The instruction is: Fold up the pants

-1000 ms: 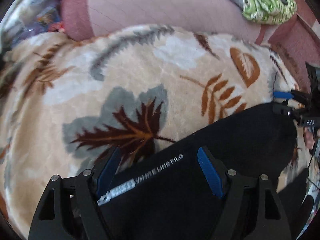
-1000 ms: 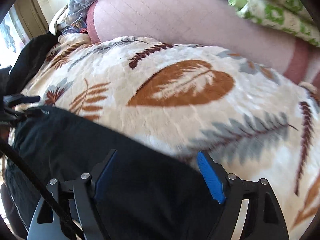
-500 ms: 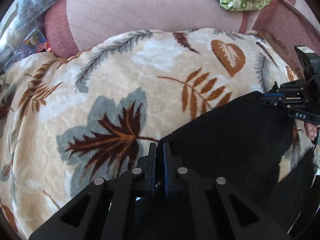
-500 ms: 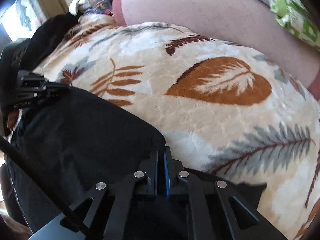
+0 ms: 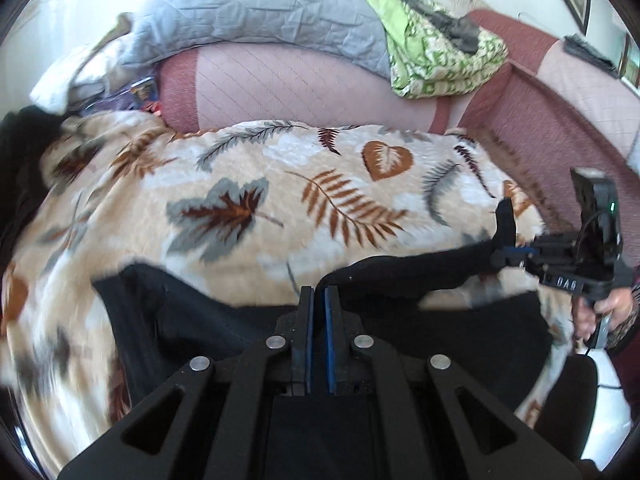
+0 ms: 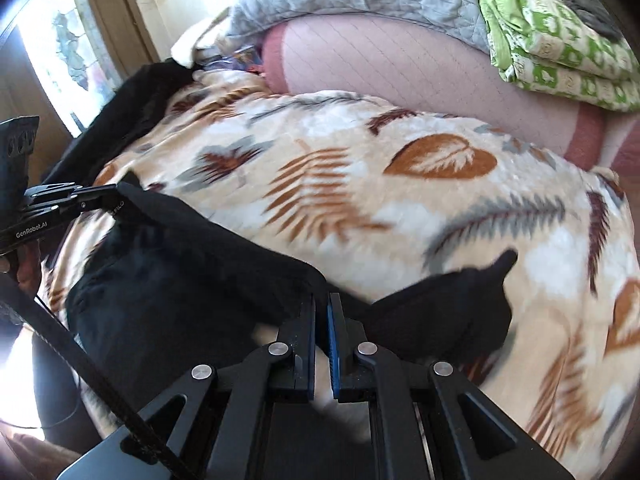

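Note:
Black pants point(image 5: 400, 272) lie across the near edge of a leaf-patterned blanket point(image 5: 280, 184) on a sofa. My left gripper point(image 5: 316, 294) is shut on the waistband's edge and holds it lifted. My right gripper point(image 6: 321, 300) is shut on the other end of the same edge, and the black fabric point(image 6: 192, 264) stretches taut between the two. Each gripper shows in the other's view: the right one point(image 5: 516, 250) at the far right, the left one point(image 6: 108, 196) at the far left. Part of the pants point(image 6: 452, 300) hangs loose below the lifted edge.
Pink quilted sofa back point(image 5: 300, 84) runs behind the blanket. A grey quilt point(image 5: 260, 8) and a green patterned cloth point(image 5: 436, 60) lie on top of it. A dark garment point(image 6: 136, 100) sits at the blanket's left end. A black cable point(image 6: 80, 356) crosses the right wrist view.
Both grippers closed on the pants' edge from open a second ago, then lifted and pulled back, raising the fabric off the blanket and stretching it between them.

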Demonstrator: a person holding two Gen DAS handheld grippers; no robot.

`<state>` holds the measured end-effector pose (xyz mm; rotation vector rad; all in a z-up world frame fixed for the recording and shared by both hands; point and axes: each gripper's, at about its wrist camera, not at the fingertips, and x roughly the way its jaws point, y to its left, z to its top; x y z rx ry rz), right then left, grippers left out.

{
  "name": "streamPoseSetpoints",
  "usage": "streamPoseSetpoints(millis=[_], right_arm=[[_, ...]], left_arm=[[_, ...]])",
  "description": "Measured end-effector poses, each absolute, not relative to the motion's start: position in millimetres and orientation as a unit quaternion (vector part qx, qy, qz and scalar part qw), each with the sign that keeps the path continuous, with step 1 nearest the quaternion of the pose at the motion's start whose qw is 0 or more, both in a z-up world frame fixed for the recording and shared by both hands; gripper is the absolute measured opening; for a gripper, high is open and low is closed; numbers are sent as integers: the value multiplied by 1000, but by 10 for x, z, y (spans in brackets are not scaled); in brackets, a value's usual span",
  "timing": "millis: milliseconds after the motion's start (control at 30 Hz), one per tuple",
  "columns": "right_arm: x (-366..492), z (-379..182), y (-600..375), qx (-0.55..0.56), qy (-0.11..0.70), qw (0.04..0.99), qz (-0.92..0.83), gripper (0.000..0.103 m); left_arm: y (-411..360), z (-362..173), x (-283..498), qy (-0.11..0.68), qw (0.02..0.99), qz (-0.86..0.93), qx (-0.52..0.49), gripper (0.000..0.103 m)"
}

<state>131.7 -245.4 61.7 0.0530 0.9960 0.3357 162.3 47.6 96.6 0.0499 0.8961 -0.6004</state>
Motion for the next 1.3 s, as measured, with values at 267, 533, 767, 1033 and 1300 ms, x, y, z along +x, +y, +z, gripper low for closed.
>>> streamPoseSetpoints(millis=[267, 533, 767, 1033, 1300], right_arm=[[326, 344, -2250, 59, 491, 854, 162, 6], [-295, -6, -2341, 150, 508, 836, 143, 7], [-673, -46, -2419, 177, 518, 829, 113, 15], [-820, 264, -3024, 176, 475, 862, 11, 27], [-185, 19, -3154, 123, 509, 852, -13, 27]], left_arm=[[732, 728, 700, 440, 855, -273, -22, 5], [898, 245, 308, 492, 833, -247, -63, 6], [969, 314, 23, 489, 842, -225, -15, 15], [1086, 579, -71, 460, 865, -198, -27, 33], [1153, 608, -61, 463, 867, -176, -45, 41]])
